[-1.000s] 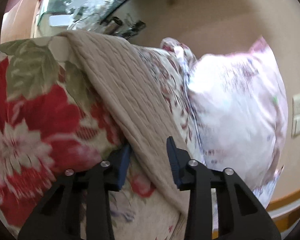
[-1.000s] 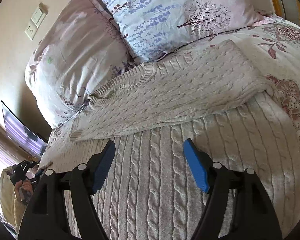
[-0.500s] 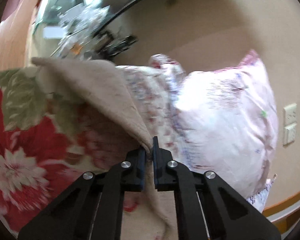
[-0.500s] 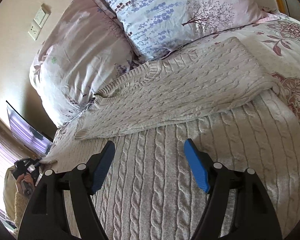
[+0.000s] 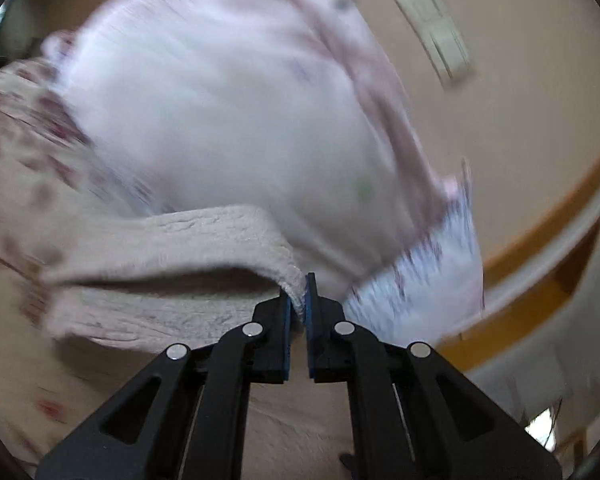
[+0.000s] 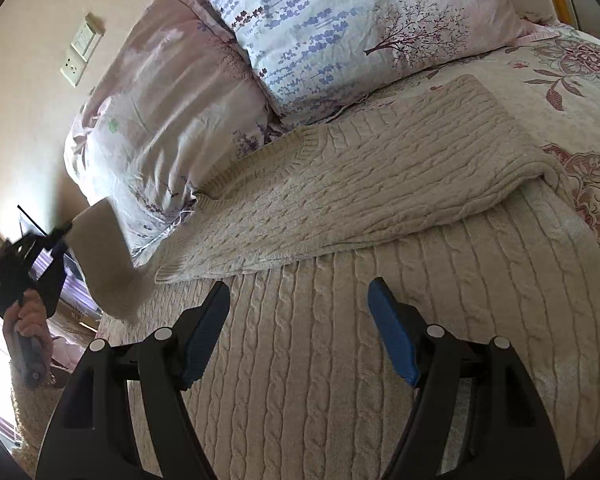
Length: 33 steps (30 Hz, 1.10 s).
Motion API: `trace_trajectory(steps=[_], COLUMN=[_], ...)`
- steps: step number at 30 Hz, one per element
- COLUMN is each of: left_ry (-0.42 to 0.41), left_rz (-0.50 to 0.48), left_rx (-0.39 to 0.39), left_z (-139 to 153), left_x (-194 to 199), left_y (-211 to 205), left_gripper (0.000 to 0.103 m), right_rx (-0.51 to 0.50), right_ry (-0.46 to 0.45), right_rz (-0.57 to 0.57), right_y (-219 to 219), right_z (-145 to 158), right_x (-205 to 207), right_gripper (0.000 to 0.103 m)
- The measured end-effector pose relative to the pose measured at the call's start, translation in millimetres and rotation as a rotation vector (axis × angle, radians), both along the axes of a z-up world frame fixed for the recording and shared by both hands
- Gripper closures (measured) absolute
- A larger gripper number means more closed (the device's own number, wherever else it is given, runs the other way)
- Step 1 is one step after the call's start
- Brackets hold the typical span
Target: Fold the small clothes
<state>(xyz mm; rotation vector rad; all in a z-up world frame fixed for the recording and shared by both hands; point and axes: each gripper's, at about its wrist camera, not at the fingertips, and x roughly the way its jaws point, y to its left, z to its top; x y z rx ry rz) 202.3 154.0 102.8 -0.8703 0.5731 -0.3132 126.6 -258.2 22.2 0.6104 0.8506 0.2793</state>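
While our left hand-held gripper (image 5: 298, 300) pinches a lifted sweater (image 6: 340, 184) edge at lower centre, our right hand-held gripper (image 6: 298, 300) hangs spread above the sweater, which covers the bed (image 6: 580, 80) mid-frame.

I see a beige wall (image 6: 28, 92) with a switch plate (image 6: 81, 50) behind two floral pillows (image 6: 340, 28) on the bed (image 6: 572, 80).

Your left tool (image 5: 298, 300), open around the sweater sleeve (image 5: 188, 240) a second ago, has clamped its edge and lifted it clear of the bed; the sleeve now hangs raised far left of your right tool (image 6: 296, 316).
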Motion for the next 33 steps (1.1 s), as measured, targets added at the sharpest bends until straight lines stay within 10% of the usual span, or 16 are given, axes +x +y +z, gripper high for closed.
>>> trace_trajectory(steps=[10,13,21,31,33], left_ry=[0.235,0.221,0.242,0.27,0.268], left_rz=[-0.342,-0.309,-0.065,-0.033,-0.035], left_rx=[0.056,0.026,0.034,0.03,0.017], left_z=[-82.9,-82.6,-88.0,-108.6,-110.1], left_x=[13.6,-4.1,-31.4,-31.4,-29.8], left_y=[-123.9,-96.2,-1.3,17.9,16.9], left_gripper=[0.083,0.068,0.068,0.068,0.068], right_rx=[-0.14,-0.218,-0.452,-0.902,-0.958], right_ry=[0.002,-0.048,-0.239,-0.327,-0.298], right_rz=[0.053,0.107,0.484,0.714,0.692], right_y=[4.9,13.3,130.1,262.1,263.2], right_z=[31.6,58.2,97.5,41.4,28.8], right_x=[-3.8,-0.5,22.4,43.2,51.1], right_gripper=[0.03,0.03,0.037,0.041,0.065])
